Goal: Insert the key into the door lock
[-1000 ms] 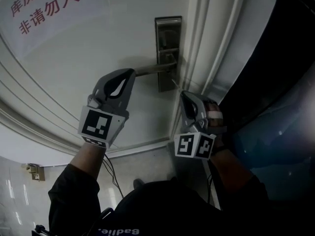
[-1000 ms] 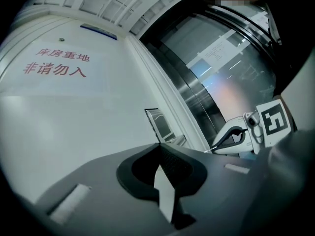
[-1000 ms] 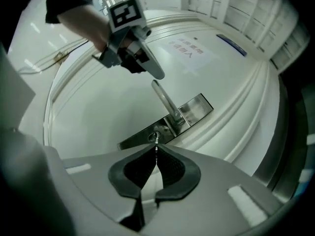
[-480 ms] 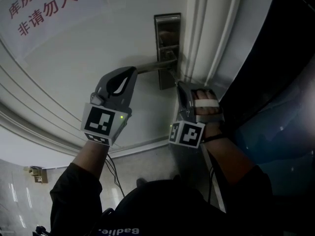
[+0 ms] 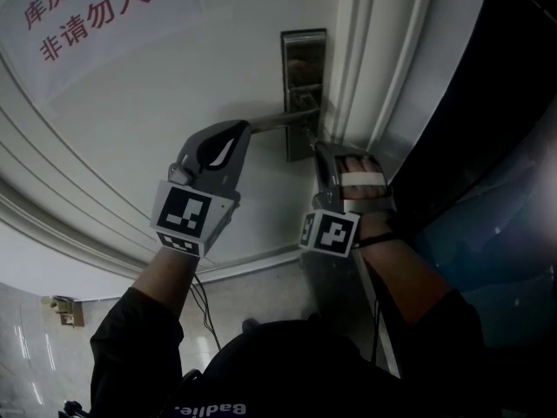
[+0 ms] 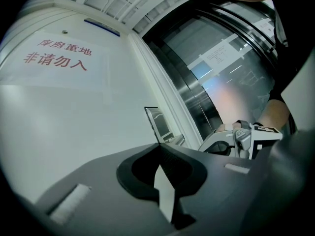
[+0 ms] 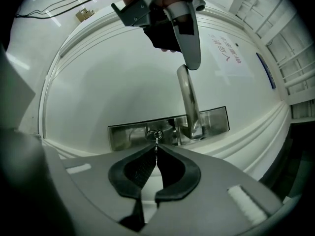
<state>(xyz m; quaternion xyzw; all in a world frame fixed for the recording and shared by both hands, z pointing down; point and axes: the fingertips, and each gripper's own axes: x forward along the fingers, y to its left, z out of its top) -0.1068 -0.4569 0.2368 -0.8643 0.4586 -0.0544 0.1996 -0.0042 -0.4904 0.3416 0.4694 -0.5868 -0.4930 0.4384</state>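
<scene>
Landmark: the metal lock plate (image 5: 304,68) on the white door (image 5: 174,94), close to the door frame moulding (image 5: 370,59).

Right gripper (image 7: 156,149): the jaws are closed almost fully and pinch a thin metal key (image 7: 156,143) at their tips. The key projects straight ahead of the tips to the round keyhole (image 7: 154,133) in the lock plate, on the far side of the lever root from the plate's other end. The key tip meets the keyhole; how deep it sits cannot be judged. In the head view this gripper lies just off the plate's lower end, with its marker cube (image 5: 331,232) farther from the plate and the person's strapped hand (image 5: 361,181) beside it.

Left gripper (image 6: 159,145): the jaw tips meet, and nothing is seen between them. Only the pale door shows through the hollow behind the tips. The gripper sits at the free end of the lever handle (image 5: 277,124), which runs out from the lock plate away from the frame. In the right gripper view its tip overlaps that end of the lever; whether it touches cannot be confirmed.

A notice with red characters (image 5: 83,16) is fixed to the door, well away from the lock plate on the lever's side.
</scene>
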